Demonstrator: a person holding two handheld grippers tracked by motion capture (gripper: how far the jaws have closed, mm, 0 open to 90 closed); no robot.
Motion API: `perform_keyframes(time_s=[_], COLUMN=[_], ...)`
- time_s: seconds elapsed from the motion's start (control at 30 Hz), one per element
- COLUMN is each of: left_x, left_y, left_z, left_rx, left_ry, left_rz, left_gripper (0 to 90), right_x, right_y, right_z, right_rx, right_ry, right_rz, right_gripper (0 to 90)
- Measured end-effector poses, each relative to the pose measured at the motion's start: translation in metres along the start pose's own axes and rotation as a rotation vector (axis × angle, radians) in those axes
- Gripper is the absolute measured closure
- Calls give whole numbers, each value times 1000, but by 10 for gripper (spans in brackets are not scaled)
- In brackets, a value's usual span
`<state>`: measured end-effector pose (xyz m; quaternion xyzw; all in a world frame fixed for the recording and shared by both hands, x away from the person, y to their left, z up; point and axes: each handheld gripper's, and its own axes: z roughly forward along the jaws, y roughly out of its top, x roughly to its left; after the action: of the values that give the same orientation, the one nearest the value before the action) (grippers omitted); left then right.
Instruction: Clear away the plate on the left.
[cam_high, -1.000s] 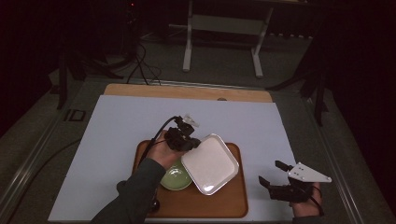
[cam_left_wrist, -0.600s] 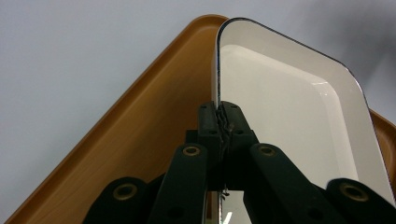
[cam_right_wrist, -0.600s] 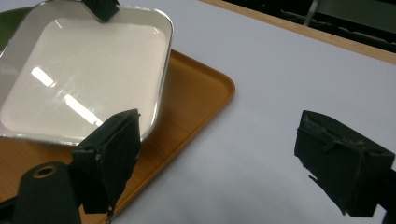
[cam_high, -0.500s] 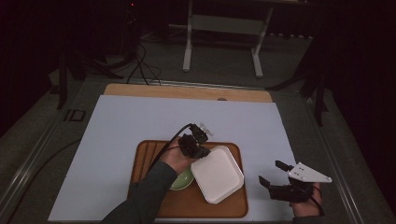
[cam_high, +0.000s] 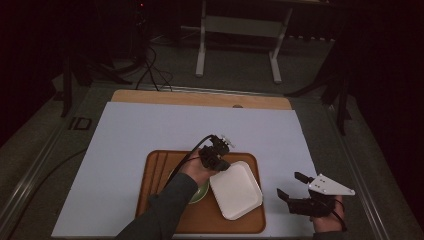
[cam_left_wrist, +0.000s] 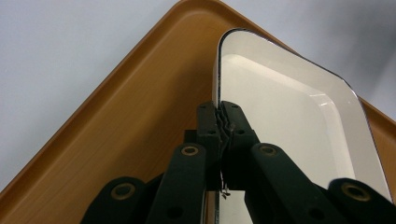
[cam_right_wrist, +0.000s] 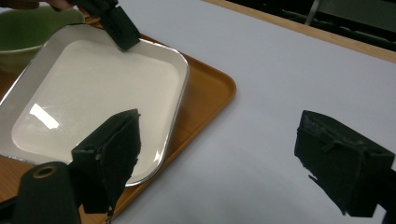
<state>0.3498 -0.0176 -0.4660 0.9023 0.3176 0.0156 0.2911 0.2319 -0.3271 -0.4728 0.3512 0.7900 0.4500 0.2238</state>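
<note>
Left gripper, clamped by its two black jaws on the rim of the white, shallow, rounded-square plastic plate, has carried that plate rightward and down across the brown rectangular serving tray over the last second: a second ago the plate sat tilted near the tray's middle, half covering the pale green round bowl, and now it lies toward the tray's right half with its near corner close to the tray's front edge. In the left gripper view the pads meet tightly on the plate's thin edge. Most of the bowl is hidden under the forearm. My guess is the plate is being set down flat beside the bowl, release coming next. Right gripper stays on the white table cover right of the tray, jaws wide apart, holding nothing.
</note>
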Motion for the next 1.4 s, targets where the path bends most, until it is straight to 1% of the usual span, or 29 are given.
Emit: perform_keyframes(time_s=[0.1,0.33,0.43,0.5,0.53,0.6,0.7,0.77,0.87,1.03,1.13,1.33,1.4], left_x=[3,8,8,8,6,5,5,5,4,4,2,-1,-1], left_y=[1,5,7,7,9,9,9,10,11,10,10,8,8], left_z=[3,18,22,22,27,30,32,32,29,27,22,8,6], left_rx=[2,21,33,33,48,65,72,55,43,36,7,-45,-49], left_ry=[3,20,35,35,53,56,59,47,44,49,55,71,74], left_rz=[-15,-59,-68,-68,-79,-69,-72,-88,-93,-95,-95,-85,-85], left_gripper=[868,828,811,805,792,783,776,763,714,641,595,523,506], right_x=[1,0,0,0,0,0,0,0,0,0,0,0,0], right_y=[0,0,0,0,0,0,0,0,0,0,0,0,0], right_z=[1,1,1,1,1,1,1,0,0,0,0,0,0], right_rx=[3,2,3,3,3,2,2,1,1,1,1,0,0], right_ry=[3,6,6,7,7,7,7,6,6,6,4,4,4], right_rz=[-2,-2,-3,-2,-2,-2,-3,-1,-1,-1,-2,-1,-4], right_gripper=[144,144,144,144,144,144,144,144,144,144,144,144,143])
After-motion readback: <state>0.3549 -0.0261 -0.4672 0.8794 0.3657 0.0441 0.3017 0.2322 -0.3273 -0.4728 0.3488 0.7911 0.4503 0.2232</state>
